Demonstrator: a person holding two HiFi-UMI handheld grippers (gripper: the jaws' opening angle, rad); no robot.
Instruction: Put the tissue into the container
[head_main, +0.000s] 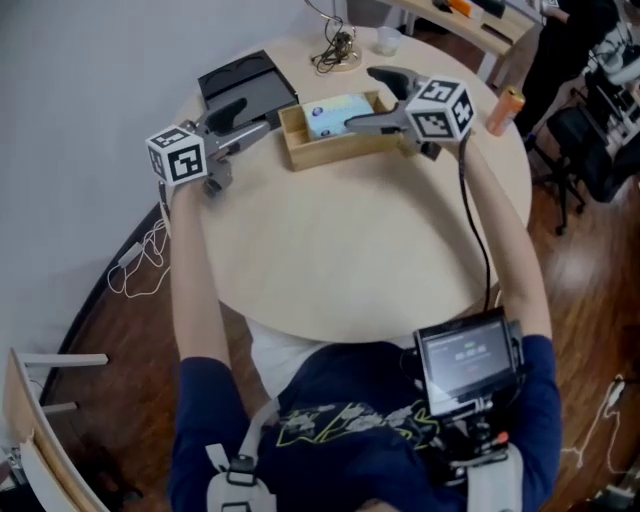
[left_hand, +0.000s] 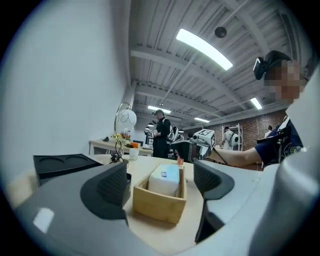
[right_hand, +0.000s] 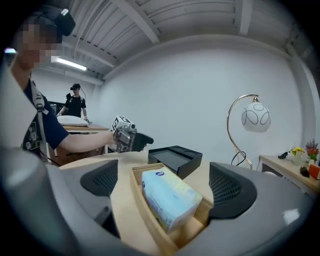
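Observation:
A light-blue tissue pack (head_main: 338, 113) lies inside the open wooden container (head_main: 330, 150) at the far side of the round table. In the right gripper view the tissue pack (right_hand: 170, 197) rests tilted, its near end propped on the container (right_hand: 141, 200) wall. My right gripper (head_main: 368, 98) is open at the container's right end, its jaws wide on either side of the pack with the pads apart from it. My left gripper (head_main: 250, 118) is open just left of the container, holding nothing; its view looks along the container (left_hand: 157, 202) and the tissue pack (left_hand: 165, 180).
A black moulded tray (head_main: 245, 82) sits behind the left gripper near the wall. A lamp base with coiled cable (head_main: 338, 50) and a small cup (head_main: 388, 40) stand at the table's far edge, an orange bottle (head_main: 505, 108) at its right. People stand in the background.

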